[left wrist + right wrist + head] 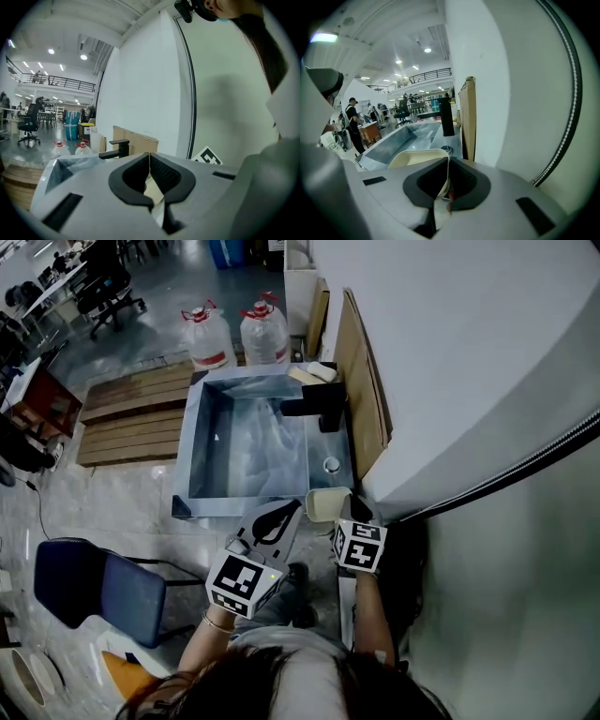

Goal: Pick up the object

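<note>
Far left on the floor: wooden pallets (131, 413), and nearer, a blue chair (94, 587). Beyond the basin, two water jugs (208, 337) with red caps, side by side.

In the middle: a steel sink (202, 442), with a black faucet (319, 401) on its right deck reaching left over the basin.

Just near of the sink's near rim: the left gripper (292, 510), pointing far and right toward the cream container (323, 504). In the left gripper view its jaws are closed tip against tip (149, 154), with nothing clamped at the tips (only a pale surface showing through the slot below them).

At the sink's near right corner: the cream container, a thin-walled open tub, over the deck edge. Cannot tell whether it rests there or is lifted. Just right of it is the right gripper (345, 512). In the right gripper view its jaws (448, 159) are narrowed onto the container's (417, 157) right wall, one jaw inside and one outside.

Right of the sink: a cardboard panel (361, 381) on edge against a white wall (450, 352).
</note>
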The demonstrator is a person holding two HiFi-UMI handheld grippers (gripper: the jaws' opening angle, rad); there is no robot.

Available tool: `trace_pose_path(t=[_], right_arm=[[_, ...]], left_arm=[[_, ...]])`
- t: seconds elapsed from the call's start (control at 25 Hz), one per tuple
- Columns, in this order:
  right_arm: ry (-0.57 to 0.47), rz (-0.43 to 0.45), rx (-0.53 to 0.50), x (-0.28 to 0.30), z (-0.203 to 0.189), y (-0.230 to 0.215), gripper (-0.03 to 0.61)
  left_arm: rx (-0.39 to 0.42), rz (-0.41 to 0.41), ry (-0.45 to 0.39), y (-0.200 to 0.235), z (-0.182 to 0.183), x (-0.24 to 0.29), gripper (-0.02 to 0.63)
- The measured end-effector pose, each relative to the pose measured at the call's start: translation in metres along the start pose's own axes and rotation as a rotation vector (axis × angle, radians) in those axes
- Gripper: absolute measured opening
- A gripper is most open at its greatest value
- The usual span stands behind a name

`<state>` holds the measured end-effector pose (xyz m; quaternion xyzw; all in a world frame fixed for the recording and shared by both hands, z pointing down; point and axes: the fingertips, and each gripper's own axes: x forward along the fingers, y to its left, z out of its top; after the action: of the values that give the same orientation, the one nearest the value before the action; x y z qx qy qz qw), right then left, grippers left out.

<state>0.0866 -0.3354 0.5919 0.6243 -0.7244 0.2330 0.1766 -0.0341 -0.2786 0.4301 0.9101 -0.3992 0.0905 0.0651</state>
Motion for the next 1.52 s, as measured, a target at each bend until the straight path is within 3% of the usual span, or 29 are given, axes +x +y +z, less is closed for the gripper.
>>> trace_pose_path(t=[0.52, 1.52], right_arm=[[-0.104, 0.015, 0.008, -0.049, 0.025, 0.006, 0.032], [-0.318, 0.066, -0.013, -0.178, 0.062, 0.026, 0.032]], left_arm=[[0.001, 0.066, -0.049, -0.008, 0.012, -0.035, 0.009], [0.046, 0.11, -0.14, -0.07, 0.035, -0.109, 0.009]])
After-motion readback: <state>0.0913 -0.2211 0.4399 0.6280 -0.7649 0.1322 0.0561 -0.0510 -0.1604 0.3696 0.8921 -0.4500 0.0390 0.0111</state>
